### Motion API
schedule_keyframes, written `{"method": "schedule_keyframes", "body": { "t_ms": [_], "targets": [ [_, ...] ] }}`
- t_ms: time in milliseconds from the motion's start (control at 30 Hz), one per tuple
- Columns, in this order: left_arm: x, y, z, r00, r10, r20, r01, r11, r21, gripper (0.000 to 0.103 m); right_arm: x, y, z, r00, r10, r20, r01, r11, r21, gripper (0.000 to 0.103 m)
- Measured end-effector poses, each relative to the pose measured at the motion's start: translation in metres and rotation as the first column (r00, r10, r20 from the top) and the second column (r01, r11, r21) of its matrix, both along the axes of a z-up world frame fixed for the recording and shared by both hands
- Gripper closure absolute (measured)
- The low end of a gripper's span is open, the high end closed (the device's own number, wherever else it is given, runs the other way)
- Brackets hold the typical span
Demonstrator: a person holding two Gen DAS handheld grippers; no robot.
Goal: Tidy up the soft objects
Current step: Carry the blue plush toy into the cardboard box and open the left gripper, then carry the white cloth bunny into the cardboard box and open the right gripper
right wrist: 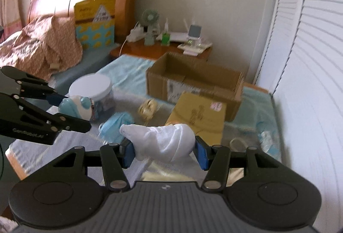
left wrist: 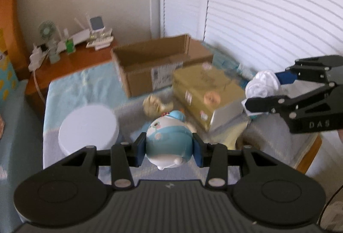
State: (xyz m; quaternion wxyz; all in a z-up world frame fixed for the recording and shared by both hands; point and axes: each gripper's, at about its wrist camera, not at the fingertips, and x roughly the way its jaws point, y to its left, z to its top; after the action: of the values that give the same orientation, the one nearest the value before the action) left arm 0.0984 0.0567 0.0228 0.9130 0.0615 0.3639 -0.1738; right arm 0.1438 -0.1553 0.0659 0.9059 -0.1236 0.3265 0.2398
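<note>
Both claws raised, gripping soft items (left wrist: 168, 142).

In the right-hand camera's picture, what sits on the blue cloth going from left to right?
Blue plush toy held in the left tool → white-lidded jar → blue mask → small yellowish toy → yellow box.

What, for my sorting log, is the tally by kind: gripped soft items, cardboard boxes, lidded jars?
Gripped soft items: 2 (round blue-and-white plush toy, bundled white cloth)
Cardboard boxes: 2 (open brown box, closed tan box)
Clear plastic jars with white lid: 1
Total: 5
</note>
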Motion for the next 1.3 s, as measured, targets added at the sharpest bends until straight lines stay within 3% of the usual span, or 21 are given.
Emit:
{"method": "schedule_keyframes", "body": {
  "t_ms": [267,433,600,800,867,933,1067,1300],
  "targets": [
    [0.053,-0.018,0.025,0.997,-0.022,0.068,0.022,1.0,0.004,0.061,0.019,-0.011,0.009,0.999,-0.037,0.024,0.037,0.999,0.029,0.042],
    [0.108,-0.027,0.033,0.996,-0.01,0.086,0.008,1.0,0.023,0.061,0.029,-0.018,0.012,0.998,-0.065,0.026,0.063,0.996,0.058,0.042],
    [0.175,-0.029,0.019,0.998,0.053,0.041,-0.055,0.998,0.038,0.061,0.037,-0.021,0.013,0.997,-0.08,0.022,0.079,0.994,0.073,0.042],
    [0.218,-0.026,-0.007,0.994,0.103,-0.038,-0.102,0.994,0.032,0.061,0.041,-0.024,0.01,0.995,-0.097,0.013,0.096,0.993,0.076,0.042],
    [0.22,-0.027,-0.013,0.993,0.109,-0.051,-0.107,0.993,0.044,0.059,0.043,-0.025,0.008,0.995,-0.101,0.006,0.1,0.992,0.077,0.042],
    [0.22,-0.028,-0.015,0.991,0.118,-0.056,-0.115,0.991,0.063,0.05,0.044,-0.026,0.007,0.994,-0.106,0.003,0.105,0.992,0.075,0.042],
    [0.208,-0.028,-0.011,0.994,0.102,-0.027,-0.1,0.992,0.08,0.026,0.045,-0.026,0.006,0.994,-0.112,-0.004,0.112,0.99,0.08,0.042],
    [0.146,-0.021,0.01,0.997,0.063,0.038,-0.066,0.995,0.077,0.014,0.045,-0.022,0.011,0.994,-0.108,0.004,0.107,0.991,0.079,0.042]
  ]
}}
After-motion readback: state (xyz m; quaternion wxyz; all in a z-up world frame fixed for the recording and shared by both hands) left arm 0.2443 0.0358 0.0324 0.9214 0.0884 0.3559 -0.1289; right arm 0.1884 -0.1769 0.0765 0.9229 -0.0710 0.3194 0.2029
